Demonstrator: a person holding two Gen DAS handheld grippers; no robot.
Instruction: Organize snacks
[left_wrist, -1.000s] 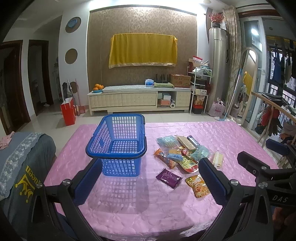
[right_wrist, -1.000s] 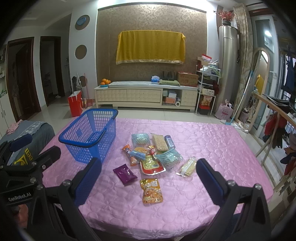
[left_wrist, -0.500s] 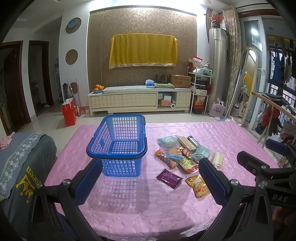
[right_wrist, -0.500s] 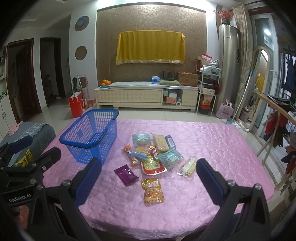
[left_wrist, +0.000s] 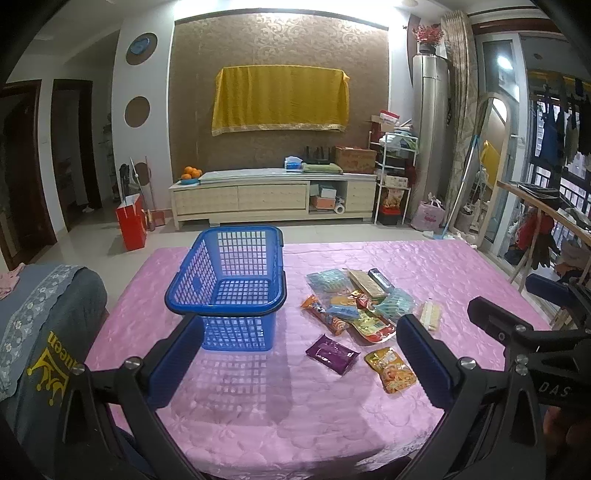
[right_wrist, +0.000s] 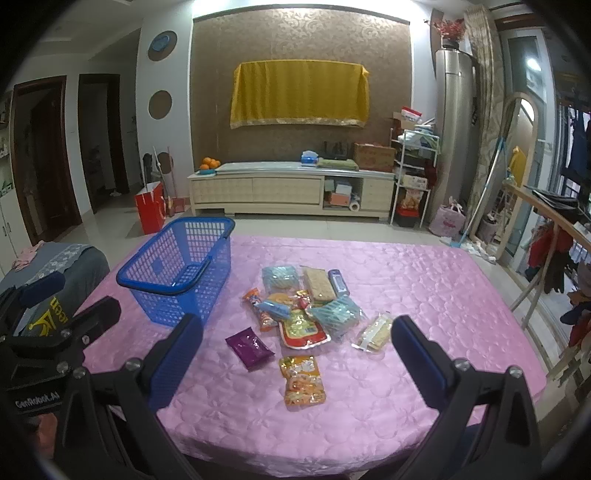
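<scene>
Snacks lie in a loose heap at the middle of the pink desk (right_wrist: 424, 280), with the empty blue basket (right_wrist: 177, 273) at about ten o'clock from them, just beside the pile but not touching it. Both tools hover over the near edge, each with its two fingers spread wide and nothing between them: the left tool (left_wrist: 295, 354) faces the basket, the right tool (right_wrist: 295, 350) faces the packets.

Trouble is likeliest in the heap itself. The packets overlap, so closing on one could drag or flip a neighbour, and the slick cloth may let a flat bag slide away. The purple packet (right_wrist: 249, 347) and the orange packet (right_wrist: 303, 380) lie apart at six o'clock of the heap, so they look like the safest first picks. The basket is light and could shift or tip if a tool knocks its rim.

Bare cloth stretches wide at three o'clock and along the near edge, leaving plenty of room to move.
</scene>
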